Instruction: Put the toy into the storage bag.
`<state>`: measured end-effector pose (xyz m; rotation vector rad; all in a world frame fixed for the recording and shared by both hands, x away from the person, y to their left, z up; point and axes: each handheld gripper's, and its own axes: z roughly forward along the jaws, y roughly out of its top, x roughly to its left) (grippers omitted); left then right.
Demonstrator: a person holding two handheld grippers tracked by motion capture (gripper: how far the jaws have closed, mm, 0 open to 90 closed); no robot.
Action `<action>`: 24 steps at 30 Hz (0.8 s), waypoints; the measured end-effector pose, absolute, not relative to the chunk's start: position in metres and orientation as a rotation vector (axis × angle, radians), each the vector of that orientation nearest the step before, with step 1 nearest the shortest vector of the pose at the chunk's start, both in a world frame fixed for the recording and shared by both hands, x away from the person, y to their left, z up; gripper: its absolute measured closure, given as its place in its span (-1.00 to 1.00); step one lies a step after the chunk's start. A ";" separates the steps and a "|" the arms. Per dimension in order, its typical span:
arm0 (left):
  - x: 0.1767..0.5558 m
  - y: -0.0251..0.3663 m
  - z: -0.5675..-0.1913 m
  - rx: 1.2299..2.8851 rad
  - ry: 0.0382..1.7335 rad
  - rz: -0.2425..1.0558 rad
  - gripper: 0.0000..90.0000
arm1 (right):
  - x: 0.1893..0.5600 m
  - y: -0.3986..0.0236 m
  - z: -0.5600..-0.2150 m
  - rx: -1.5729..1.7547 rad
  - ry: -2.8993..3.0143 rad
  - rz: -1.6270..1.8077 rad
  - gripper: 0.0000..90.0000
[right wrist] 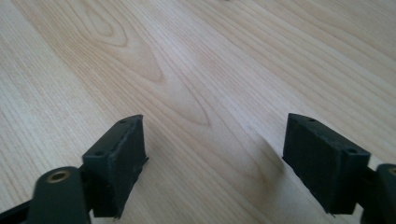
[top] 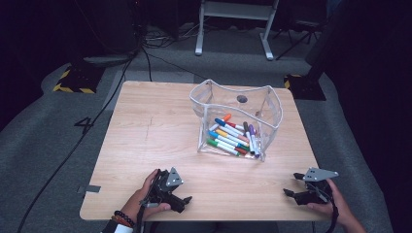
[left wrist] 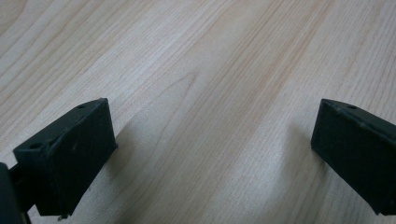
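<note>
High view: the left gripper (top: 187, 199) is being held low at the near edge of the wooden table (top: 160, 141), and the right gripper (top: 287, 193) is being held near the table's near right corner, well apart from the left one. Both tools are being pointed inward, toward each other. A clear plastic pouch (top: 272, 109) is being shown beyond both grippers, up the table from them and closer to the right one, standing open at the top. Coloured markers (top: 232, 136) are lying inside it in a loose pile. Nothing is being touched by either tool. In the left gripper view its jaws are being held wide apart over bare wood grain. In the right gripper view its jaws are likewise being kept spread, with bare table between them.
</note>
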<state>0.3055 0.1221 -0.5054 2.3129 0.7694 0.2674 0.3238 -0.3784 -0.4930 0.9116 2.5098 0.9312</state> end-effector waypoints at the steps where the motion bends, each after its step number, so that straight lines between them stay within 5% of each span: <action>1: 0.306 0.122 -0.505 2.313 0.768 0.267 -1.00 | 0.323 -0.380 -0.494 0.926 2.502 0.947 -0.54; 24: 0.306 0.122 -0.505 2.312 0.776 0.270 -1.00 | 0.312 -0.401 -0.504 1.089 2.358 1.033 -0.62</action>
